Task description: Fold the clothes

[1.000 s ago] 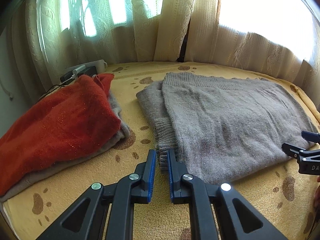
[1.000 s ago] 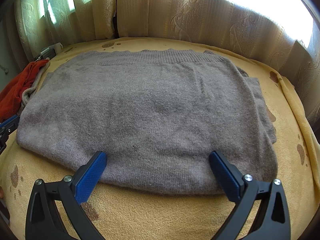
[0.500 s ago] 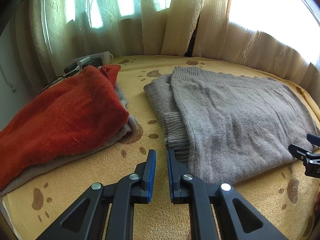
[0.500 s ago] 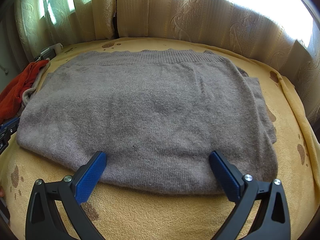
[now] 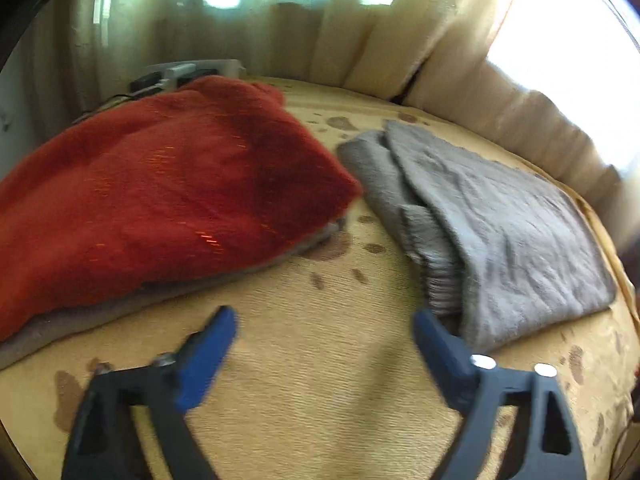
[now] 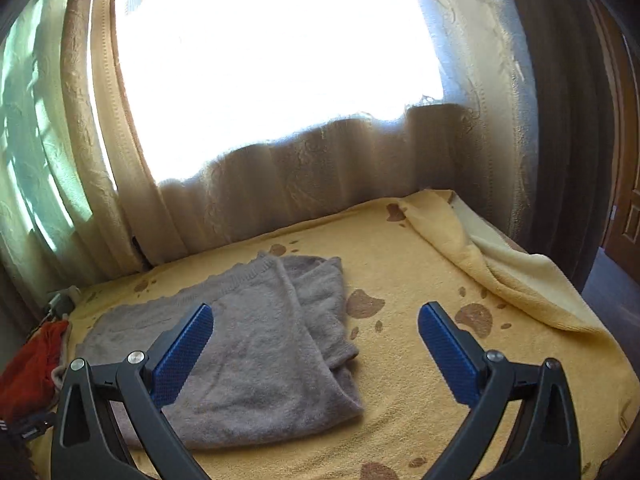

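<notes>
A folded grey knit sweater (image 5: 500,232) lies flat on the yellow paw-print blanket (image 5: 320,360), its ribbed cuff sticking out at the near left edge. My left gripper (image 5: 324,320) hovers over bare blanket just left of that cuff, jaws opening wide, nothing between them. In the right wrist view the same grey sweater (image 6: 256,344) lies left of centre. My right gripper (image 6: 316,320) is raised above the sweater's right edge, open and holding nothing. A folded red sweater (image 5: 160,200) rests on another grey garment at the left.
Cream curtains (image 6: 320,184) close off the far side, under a bright window. A power strip with cables (image 5: 180,76) sits behind the red pile. The blanket's corner (image 6: 500,264) is turned back at the far right. A dark doorway (image 6: 616,200) lies to the right.
My left gripper's jaws swung from nearly shut to wide apart and it shifted left toward the red pile. My right gripper lifted and tilted up, off the sweater's near edge.
</notes>
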### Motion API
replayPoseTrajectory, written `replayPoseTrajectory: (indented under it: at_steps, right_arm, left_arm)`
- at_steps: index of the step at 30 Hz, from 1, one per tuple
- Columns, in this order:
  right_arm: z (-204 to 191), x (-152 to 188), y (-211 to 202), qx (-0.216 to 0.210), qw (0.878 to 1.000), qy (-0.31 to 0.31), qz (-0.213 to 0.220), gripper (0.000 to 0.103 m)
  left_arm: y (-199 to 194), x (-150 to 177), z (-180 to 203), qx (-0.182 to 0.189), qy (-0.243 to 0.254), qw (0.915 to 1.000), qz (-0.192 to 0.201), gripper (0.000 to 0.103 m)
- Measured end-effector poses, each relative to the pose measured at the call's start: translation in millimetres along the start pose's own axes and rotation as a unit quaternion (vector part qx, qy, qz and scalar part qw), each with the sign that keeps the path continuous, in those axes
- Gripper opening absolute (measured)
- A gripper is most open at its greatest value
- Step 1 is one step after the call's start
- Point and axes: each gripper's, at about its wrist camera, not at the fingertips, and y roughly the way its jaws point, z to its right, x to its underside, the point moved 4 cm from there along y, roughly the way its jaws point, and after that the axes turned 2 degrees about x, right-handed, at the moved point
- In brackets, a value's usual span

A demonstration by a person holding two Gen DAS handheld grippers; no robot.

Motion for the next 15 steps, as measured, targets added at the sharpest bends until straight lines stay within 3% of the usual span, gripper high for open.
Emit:
replayPoseTrajectory:
  at_steps: [2,4,6,8,12,15]
  right_arm:
    - [-28,5,22,-0.057,0.996,-0.046,-0.056,0.103]
    - [-52,7,44,-0.065,0.987,-0.105,-0.101,0.103]
    - [-60,2,59,-0.045,0.984,-0.134,-0.106,0.103]
    - [-57,-1,79,-0.049,0.984,-0.115,-0.127,0.103]
    - [-43,12,109,-0.047,0.986,-0.067,-0.147,0.103]
    - [-39,25,125,-0.005,0.979,-0.101,-0.175,0.103]
  left_arm:
    - [8,2,14,-0.056,0.037,0.9976,-0.017,0.103]
    - [9,2,25,-0.087,0.063,0.9941,-0.013,0.103]
    - [9,2,23,-0.079,0.057,0.9951,-0.015,0.103]
    - [8,2,13,-0.051,0.034,0.9980,-0.017,0.103]
    - [9,2,17,-0.064,0.044,0.9968,-0.019,0.103]
    - [10,1,15,-0.060,0.040,0.9972,-0.020,0.103]
